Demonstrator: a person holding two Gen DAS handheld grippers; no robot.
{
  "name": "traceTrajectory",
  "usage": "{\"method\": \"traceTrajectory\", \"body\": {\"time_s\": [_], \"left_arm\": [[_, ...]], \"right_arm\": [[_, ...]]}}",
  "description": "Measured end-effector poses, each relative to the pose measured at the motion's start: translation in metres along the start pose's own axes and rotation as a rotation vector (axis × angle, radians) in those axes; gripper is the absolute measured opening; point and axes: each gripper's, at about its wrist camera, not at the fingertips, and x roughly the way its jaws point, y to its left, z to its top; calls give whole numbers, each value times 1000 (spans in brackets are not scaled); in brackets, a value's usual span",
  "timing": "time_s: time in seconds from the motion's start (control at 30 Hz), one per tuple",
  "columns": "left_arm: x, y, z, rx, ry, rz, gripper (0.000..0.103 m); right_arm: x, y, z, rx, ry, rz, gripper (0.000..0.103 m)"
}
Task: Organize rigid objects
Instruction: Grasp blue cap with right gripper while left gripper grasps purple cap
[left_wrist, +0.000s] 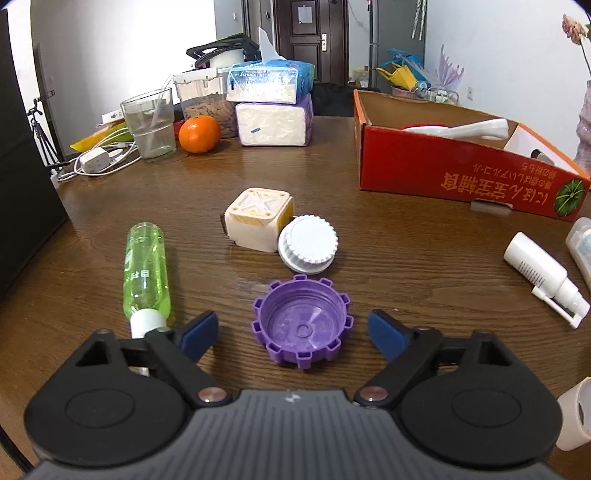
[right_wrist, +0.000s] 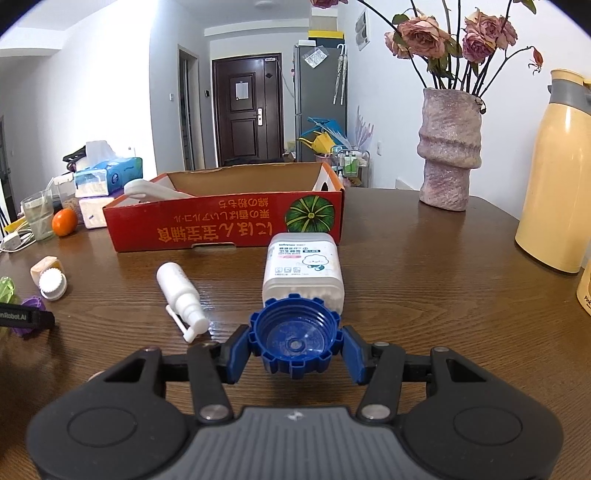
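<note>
The right gripper (right_wrist: 295, 345) clamps a ribbed blue plastic cap (right_wrist: 294, 341). Beyond it lies a "winner" cotton-swab tub (right_wrist: 303, 271) – translucent, rounded. The left gripper (left_wrist: 293, 332) stands wide, its pads clear of the notched purple cap (left_wrist: 302, 326) between them.

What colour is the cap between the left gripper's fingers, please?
Purple cap; clearest in the left wrist view.

At upper left of the left wrist view, an orange (left_wrist: 199, 134) sits between a glass (left_wrist: 149, 125) and stacked tissue packs (left_wrist: 271, 107). A vase (right_wrist: 448, 151) of roses (right_wrist: 454, 33) stands at upper right of the right wrist view, a yellow flask (right_wrist: 554, 173) at the right edge.
</note>
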Motion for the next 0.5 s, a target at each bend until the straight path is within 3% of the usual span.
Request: {"method": "traceTrajectory", "body": {"time_s": [0.07, 0.2, 0.23, 0.5], "left_arm": [[-1, -1, -1, 5, -10, 0, 84], [-3, -1, -2, 2, -27, -19, 57], [-4, 0, -2, -1, -29, -24, 54], [-7, 0, -3, 9, -37, -32, 54]], "right_arm": [[0, 0, 0, -2, 1, -1, 52], [0, 0, 0, -3, 1, -3, 52], [0, 0, 0, -3, 0, -3, 52], [-1, 1, -1, -5, -5, -3, 52]]}}
